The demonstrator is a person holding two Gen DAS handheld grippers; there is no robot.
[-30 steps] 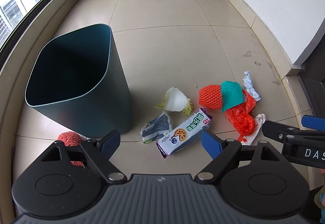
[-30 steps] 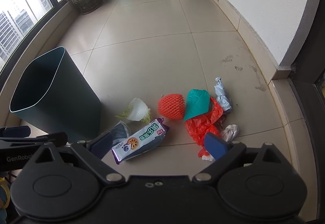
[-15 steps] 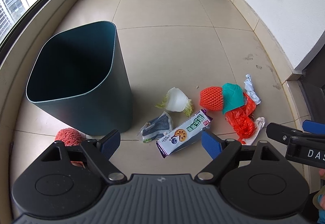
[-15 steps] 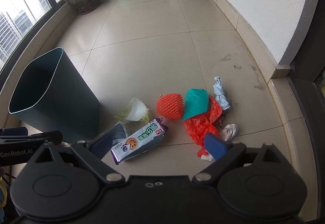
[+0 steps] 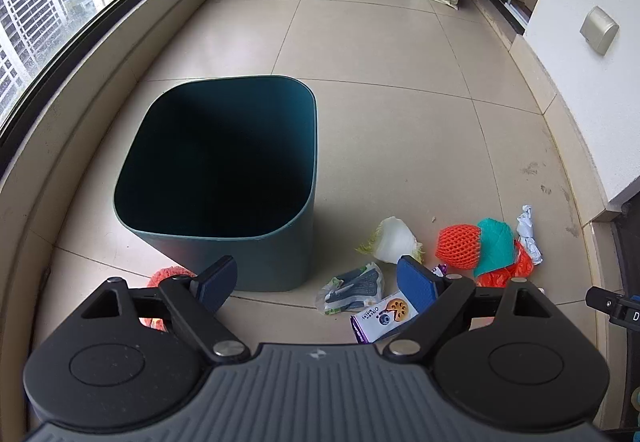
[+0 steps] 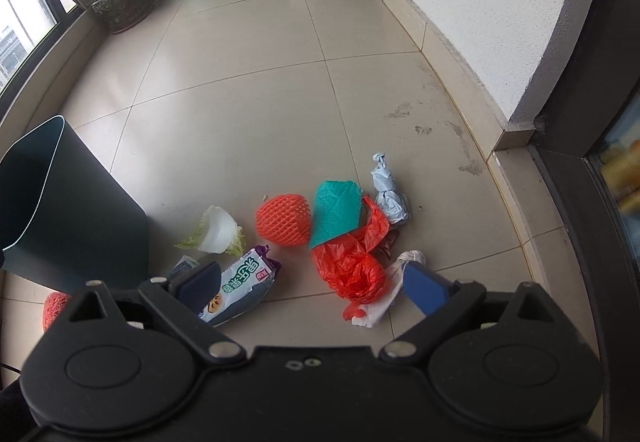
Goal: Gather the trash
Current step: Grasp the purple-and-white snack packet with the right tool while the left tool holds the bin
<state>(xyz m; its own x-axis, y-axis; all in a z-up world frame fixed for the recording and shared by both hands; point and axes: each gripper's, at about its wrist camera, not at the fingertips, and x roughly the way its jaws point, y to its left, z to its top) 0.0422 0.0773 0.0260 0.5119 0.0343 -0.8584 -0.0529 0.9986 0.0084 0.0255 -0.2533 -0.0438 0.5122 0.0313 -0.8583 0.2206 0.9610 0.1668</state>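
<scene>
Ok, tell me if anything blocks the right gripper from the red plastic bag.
Nothing visible does: the open right gripper faces the red plastic bag directly, with only bare floor tile between them.

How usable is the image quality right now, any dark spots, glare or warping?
Left wrist view: the bin interior is too dark to read; the windows are bright; fisheye bends the sill. Right wrist view: even daylight, the trash pile is sharp; the doorway at the right edge is blurred.

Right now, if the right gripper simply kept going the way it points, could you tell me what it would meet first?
Probably the crumpled red plastic bag, which lies between the open fingers of the right gripper. The snack wrapper sits off toward its left finger. Depth is hard to judge.
</scene>
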